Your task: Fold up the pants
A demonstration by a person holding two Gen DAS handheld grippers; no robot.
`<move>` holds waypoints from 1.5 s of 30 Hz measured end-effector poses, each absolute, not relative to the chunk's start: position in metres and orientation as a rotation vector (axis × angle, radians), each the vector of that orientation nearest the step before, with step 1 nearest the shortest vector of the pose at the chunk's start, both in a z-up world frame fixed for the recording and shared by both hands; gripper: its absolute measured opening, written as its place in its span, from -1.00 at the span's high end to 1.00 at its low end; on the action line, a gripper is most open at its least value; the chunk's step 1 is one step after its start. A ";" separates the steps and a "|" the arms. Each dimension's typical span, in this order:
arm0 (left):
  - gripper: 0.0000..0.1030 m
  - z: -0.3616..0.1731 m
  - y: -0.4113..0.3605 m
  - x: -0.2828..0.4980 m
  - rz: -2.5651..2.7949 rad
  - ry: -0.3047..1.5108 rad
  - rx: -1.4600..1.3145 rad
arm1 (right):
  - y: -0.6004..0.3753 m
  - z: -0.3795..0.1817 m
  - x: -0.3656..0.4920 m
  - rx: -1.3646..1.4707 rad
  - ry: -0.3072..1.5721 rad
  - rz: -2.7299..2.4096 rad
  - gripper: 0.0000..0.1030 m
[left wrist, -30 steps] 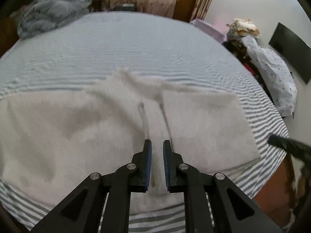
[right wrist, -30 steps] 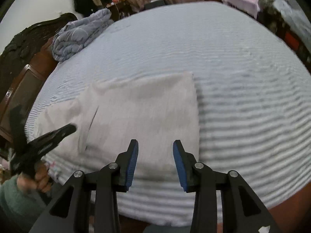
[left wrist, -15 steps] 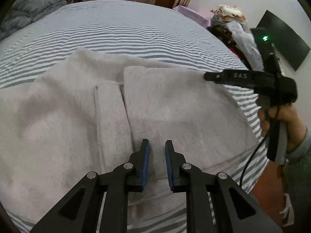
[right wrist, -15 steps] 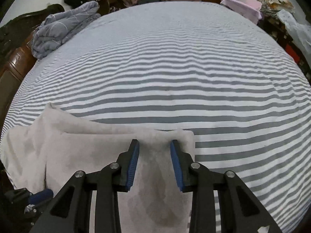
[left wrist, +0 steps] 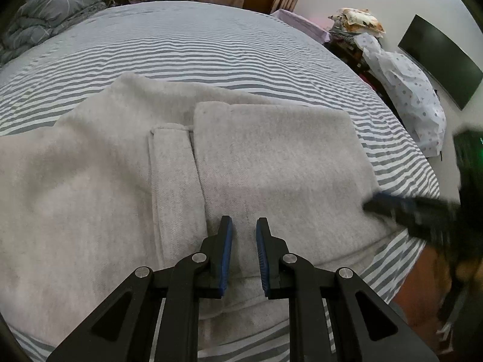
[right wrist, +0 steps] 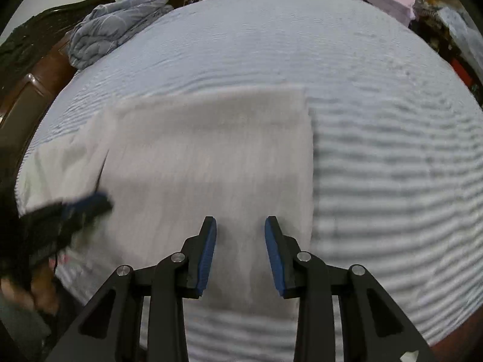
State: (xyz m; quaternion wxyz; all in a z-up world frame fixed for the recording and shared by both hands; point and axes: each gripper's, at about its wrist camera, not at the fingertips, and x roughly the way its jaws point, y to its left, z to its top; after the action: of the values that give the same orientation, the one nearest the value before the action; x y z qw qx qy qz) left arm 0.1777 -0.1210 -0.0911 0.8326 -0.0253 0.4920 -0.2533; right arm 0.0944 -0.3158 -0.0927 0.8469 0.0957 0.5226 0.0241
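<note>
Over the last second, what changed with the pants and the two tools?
The right tool dipped low to the folded end of the pants half a second ago, then pulled back up; its view is blurred with motion. The left tool eased closer. Neither took hold of the cloth or let anything go; both jaws show a gap. The pants stayed partly folded on the striped bed.

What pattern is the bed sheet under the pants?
Grey and white stripes on the bed sheet, clearest in the left wrist view.
</note>
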 end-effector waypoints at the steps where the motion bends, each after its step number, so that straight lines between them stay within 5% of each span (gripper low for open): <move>1: 0.66 -0.092 -0.122 0.177 -0.536 1.041 -0.049 | -0.313 -0.095 0.086 0.187 1.102 0.047 0.40; 12: 0.63 -0.087 -0.120 0.176 -0.542 1.036 -0.064 | -0.319 -0.097 0.080 0.257 1.093 0.021 0.25; 19: -0.19 -0.058 -0.072 0.160 -0.514 0.970 -0.146 | -0.303 -0.069 0.078 0.272 1.034 0.008 0.15; 33: -0.21 -0.071 0.153 0.126 -0.304 0.938 -0.676 | -0.188 -0.047 0.104 0.203 1.013 0.210 0.04; 45: -0.21 -0.135 0.223 0.130 -0.204 0.944 -1.007 | -0.134 -0.062 0.127 0.146 1.075 0.216 0.02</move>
State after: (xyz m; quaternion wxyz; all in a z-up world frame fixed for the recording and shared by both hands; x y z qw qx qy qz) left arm 0.1301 0.2232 -0.1347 0.7663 -0.4637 0.4347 -0.0940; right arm 0.1266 -0.1337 -0.0620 0.8510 0.0691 0.5104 0.1024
